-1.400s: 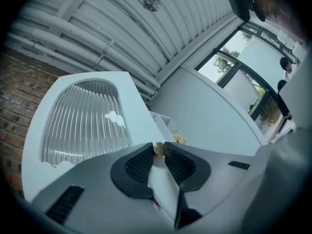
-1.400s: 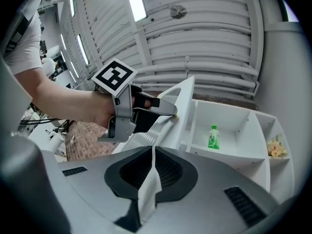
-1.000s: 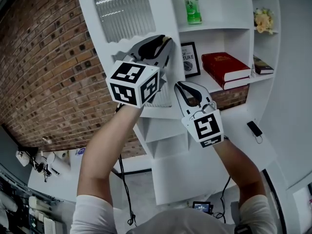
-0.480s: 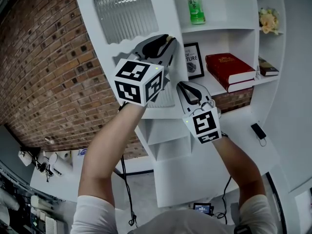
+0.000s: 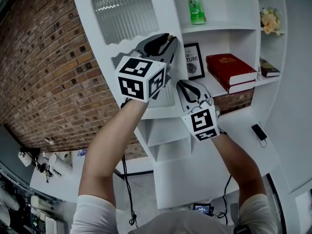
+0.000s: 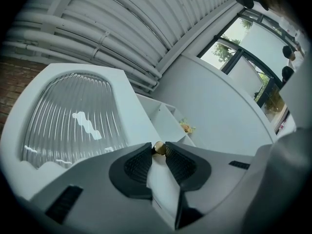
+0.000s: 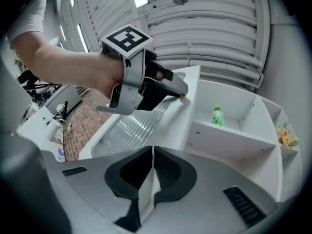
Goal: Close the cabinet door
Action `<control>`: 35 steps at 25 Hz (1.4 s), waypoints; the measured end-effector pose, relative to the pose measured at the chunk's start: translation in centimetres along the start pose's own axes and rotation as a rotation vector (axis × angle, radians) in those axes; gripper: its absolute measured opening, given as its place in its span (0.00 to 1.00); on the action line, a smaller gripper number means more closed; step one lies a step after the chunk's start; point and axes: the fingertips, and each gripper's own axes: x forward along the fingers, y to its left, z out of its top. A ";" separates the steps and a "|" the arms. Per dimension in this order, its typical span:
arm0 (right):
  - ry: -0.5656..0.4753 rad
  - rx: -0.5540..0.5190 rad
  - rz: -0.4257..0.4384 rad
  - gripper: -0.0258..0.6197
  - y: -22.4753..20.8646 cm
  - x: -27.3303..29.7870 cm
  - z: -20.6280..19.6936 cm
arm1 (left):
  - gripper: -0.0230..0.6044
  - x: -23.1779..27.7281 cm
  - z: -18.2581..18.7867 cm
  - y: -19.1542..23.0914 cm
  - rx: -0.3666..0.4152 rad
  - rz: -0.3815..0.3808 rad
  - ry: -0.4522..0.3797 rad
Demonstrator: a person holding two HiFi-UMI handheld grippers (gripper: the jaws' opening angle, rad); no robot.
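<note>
Left gripper [image 6: 158, 148] [image 5: 168, 38]: jaws closed on the small brass knob [image 6: 158, 148] at the free edge of the cabinet door [image 6: 73, 116]; the white door edge runs down between the pads. Right gripper [image 7: 152, 151] [image 5: 181, 84]: jaws pinched on the same door's edge lower down, a white slab between the pads.

Cabinet door [image 5: 124, 13] is white with a ribbed glass panel. It stands swung open, out from the shelf unit [image 5: 234, 30], in front of the brick wall [image 5: 44, 72]. The right gripper view shows the left gripper at the knob [image 7: 183, 96].

On the open shelves are a green bottle [image 5: 194, 4] on top, and a framed picture [image 5: 192, 60] and red book [image 5: 229, 67] below. Flowers [image 5: 269, 21] are in the far right compartment.
</note>
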 end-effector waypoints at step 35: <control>0.026 0.007 -0.020 0.09 -1.3 3.8 -2.5 | 0.18 -2.4 -3.1 1.4 -0.103 -0.008 -0.039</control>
